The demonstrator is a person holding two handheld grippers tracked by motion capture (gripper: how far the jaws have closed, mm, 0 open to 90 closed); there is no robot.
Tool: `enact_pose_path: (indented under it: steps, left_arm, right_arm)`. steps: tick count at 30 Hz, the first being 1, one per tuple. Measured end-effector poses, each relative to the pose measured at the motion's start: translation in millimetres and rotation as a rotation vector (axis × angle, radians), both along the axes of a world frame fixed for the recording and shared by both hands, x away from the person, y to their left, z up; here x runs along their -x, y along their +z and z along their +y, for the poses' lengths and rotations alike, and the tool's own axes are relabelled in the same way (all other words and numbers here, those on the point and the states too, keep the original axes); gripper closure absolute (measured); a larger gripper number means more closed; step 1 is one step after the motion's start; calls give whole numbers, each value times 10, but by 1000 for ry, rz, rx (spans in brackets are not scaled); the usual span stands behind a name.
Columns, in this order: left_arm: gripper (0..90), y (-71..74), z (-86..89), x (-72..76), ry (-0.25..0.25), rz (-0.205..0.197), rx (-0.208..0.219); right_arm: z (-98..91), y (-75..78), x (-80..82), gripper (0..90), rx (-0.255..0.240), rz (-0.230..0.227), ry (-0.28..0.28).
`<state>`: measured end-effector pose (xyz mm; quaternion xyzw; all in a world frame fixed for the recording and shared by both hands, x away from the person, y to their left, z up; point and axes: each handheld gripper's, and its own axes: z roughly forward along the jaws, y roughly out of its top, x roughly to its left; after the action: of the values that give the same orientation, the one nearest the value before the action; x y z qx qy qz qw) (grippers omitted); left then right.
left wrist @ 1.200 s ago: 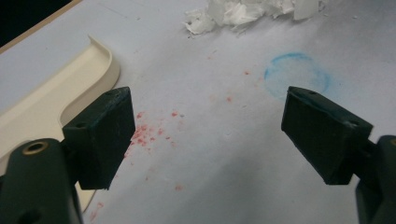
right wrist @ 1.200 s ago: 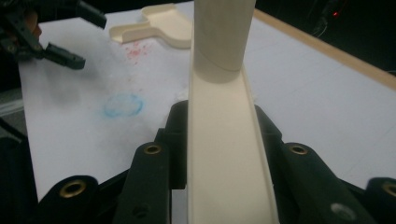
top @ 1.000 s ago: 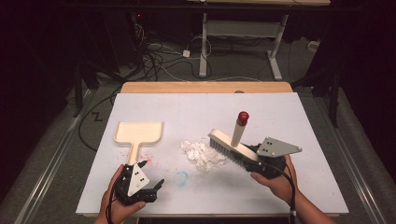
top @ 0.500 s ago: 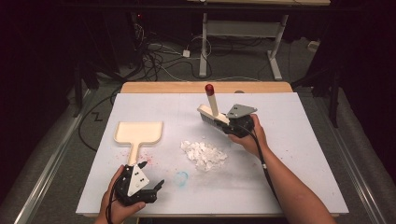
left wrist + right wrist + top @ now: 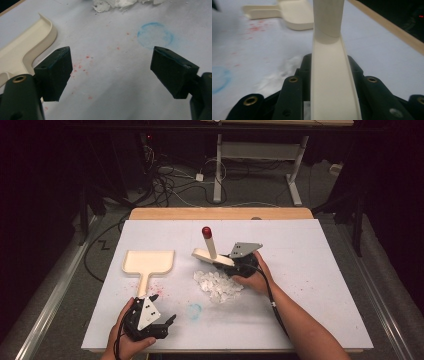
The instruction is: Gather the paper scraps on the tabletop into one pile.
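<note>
Presently the right gripper is clamped on a cream hand brush, its jaws closed against the brush's flat body; the right gripper view shows the cream body running up between the black jaws to a round handle stub. In the high view the brush sits at mid-table, just behind a heap of white paper scraps, its handle rising tilted and ending in a red tip. The bristles cannot be made out.

The left gripper is at the near left edge of the table, jaws spread wide with nothing between them; the left gripper view shows bare sheet between the pads. A cream dustpan lies flat ahead of it, handle toward the person, well apart from the brush.

The table is covered in white sheeting, marked by red specks beside the dustpan handle and a faint blue ring. A wooden strip borders the far edge. The room beyond is dark, with cables on the floor and a white desk frame. No legible writing or brand is visible.
</note>
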<state>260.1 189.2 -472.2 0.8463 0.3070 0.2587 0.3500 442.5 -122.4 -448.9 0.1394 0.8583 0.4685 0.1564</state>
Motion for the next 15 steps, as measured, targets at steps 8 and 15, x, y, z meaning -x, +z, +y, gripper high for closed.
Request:
enact_pose_path:
  steps: [8, 15]
  left_arm:
    - [169, -11, -22, -2, -14, 8, -10]
    - [169, -19, -40, -13, -18, 14, -20]
  right_arm:
    - [-110, 32, 285, 675, 24, -31, 119]
    - [-313, 221, 372, 677, -10, -129, -69]
